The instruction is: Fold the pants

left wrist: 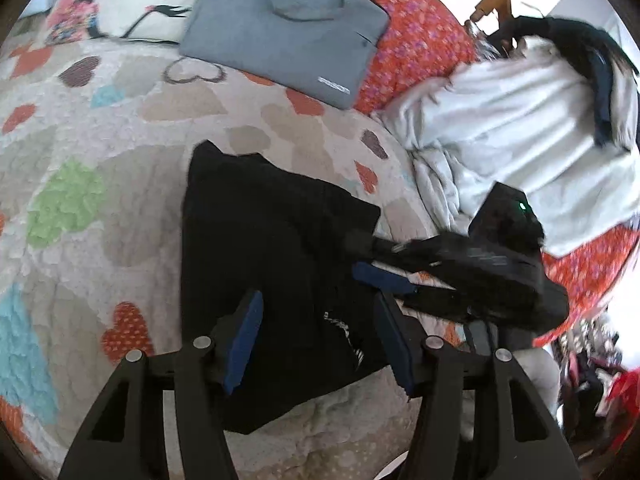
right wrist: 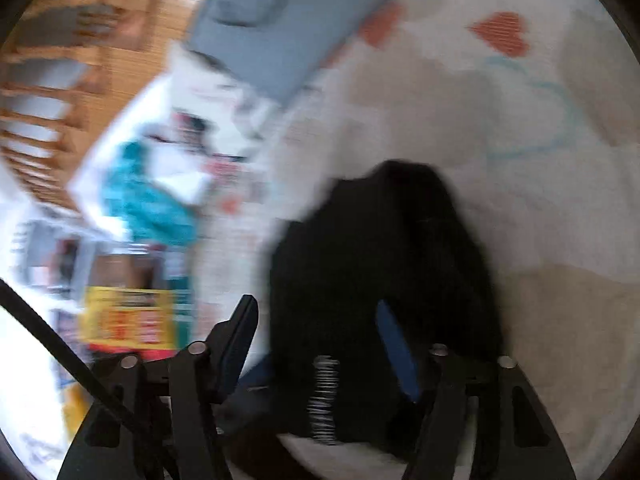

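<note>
On the heart-patterned quilt point(left wrist: 100, 128), the black pants point(left wrist: 272, 264) lie near-centre as a compact folded bundle; soft, light and limp, they are probably best pinched at a thick folded edge. The left gripper point(left wrist: 320, 336) hovers wide above them, and the right gripper point(right wrist: 316, 344), also spread wide and empty, comes in from the right.

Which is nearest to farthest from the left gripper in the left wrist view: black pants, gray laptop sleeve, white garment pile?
From the left gripper:
1. Black pants, between and just ahead of its fingers.
2. White garment pile, ahead to the right.
3. Gray laptop sleeve, far ahead.
</note>
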`<state>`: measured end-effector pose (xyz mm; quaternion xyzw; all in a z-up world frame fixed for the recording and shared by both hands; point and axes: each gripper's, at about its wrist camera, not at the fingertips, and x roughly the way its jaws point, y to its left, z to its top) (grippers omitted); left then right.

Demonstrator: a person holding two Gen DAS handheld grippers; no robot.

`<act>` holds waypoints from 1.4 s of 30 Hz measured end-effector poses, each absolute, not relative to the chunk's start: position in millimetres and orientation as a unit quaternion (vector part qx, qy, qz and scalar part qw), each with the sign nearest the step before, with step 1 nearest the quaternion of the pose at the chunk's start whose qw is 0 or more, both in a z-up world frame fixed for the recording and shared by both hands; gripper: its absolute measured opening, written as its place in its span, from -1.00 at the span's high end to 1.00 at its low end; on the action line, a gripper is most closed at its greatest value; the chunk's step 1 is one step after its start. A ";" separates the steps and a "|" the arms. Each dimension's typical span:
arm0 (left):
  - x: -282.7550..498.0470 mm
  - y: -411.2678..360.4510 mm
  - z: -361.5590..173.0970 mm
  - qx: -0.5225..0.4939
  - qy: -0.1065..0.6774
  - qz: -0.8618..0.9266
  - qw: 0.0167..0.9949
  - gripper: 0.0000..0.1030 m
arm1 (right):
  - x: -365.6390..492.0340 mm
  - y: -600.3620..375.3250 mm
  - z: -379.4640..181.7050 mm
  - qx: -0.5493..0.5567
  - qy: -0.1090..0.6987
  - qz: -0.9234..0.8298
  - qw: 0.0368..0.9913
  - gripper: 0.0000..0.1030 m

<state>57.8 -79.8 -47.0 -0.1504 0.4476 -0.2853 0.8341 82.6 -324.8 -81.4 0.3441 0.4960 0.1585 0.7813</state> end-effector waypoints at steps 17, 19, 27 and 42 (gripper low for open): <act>83.2 -47.5 4.8 -0.203 0.409 -0.309 0.834 -0.20 | 76.3 -336.4 -34.3 0.336 0.404 0.162 0.835 -0.22; 109.8 -42.5 -5.4 -0.208 0.427 -0.271 0.837 -0.20 | 92.2 -327.8 -38.7 0.360 0.402 0.181 0.822 -0.22; 176.2 -63.3 -76.1 -0.190 0.501 -0.205 0.819 -0.20 | 137.0 -326.4 -74.4 0.415 0.428 0.159 0.787 -0.18; 164.0 -60.1 -54.6 -0.198 0.480 -0.233 0.822 -0.28 | 129.9 -352.9 -62.4 0.424 0.400 0.147 0.799 -0.28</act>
